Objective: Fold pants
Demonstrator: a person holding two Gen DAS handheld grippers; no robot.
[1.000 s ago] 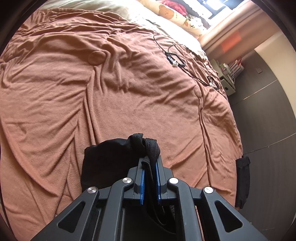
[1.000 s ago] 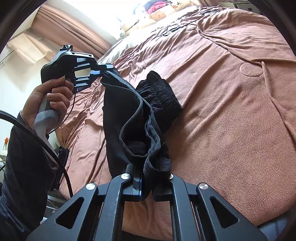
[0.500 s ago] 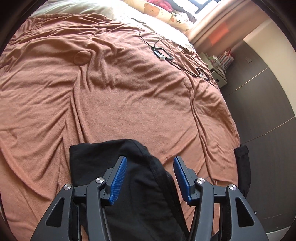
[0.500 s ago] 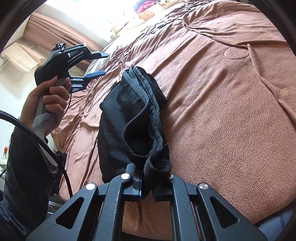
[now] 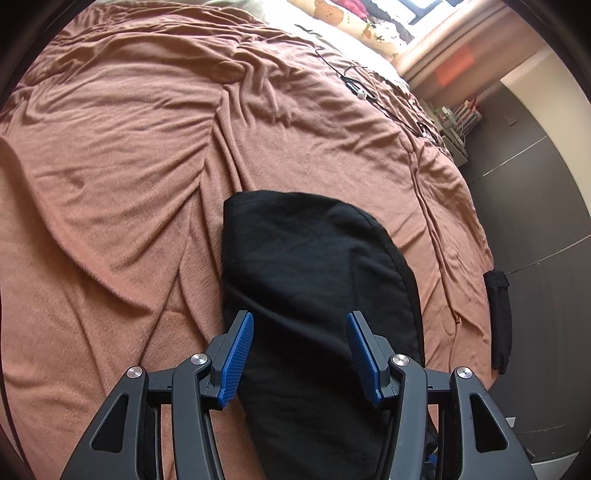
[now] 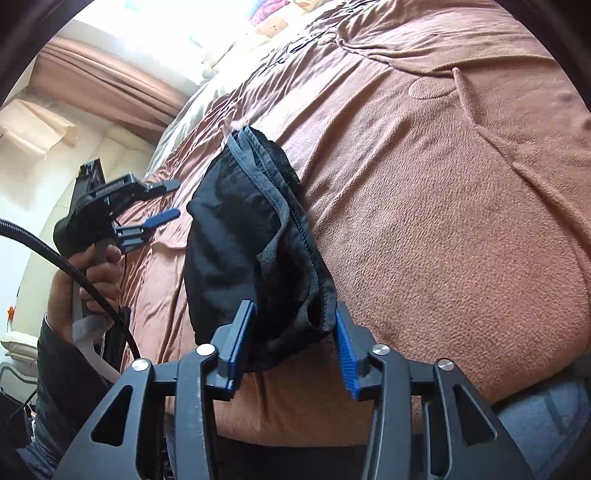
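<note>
The black pants [image 5: 306,258] lie in a folded bundle on the brown blanket [image 5: 129,166] near the bed's front edge. My left gripper [image 5: 298,316] hovers over their near end, open, its blue pads clear of the cloth. In the right wrist view the pants [image 6: 243,236] show their elastic waistband along the right side. My right gripper [image 6: 294,306] straddles the near end of that bundle; its jaws are opening and the fabric sits loose between the pads. The left gripper [image 6: 176,197] appears there at the left, open, held by a hand [image 6: 85,280].
A black cable with a white plug [image 5: 354,86] lies on the far part of the bed. Bear-print pillows [image 5: 343,14] line the head end. A dark cloth [image 5: 498,317] hangs at the bed's right edge above the dark floor [image 5: 535,203]. Curtains [image 6: 103,81] hang at the left.
Both grippers have let go of the pants, the left one first, then the right. The pants have dropped flat onto the blanket. The left gripper has moved lower and away from the bundle.
</note>
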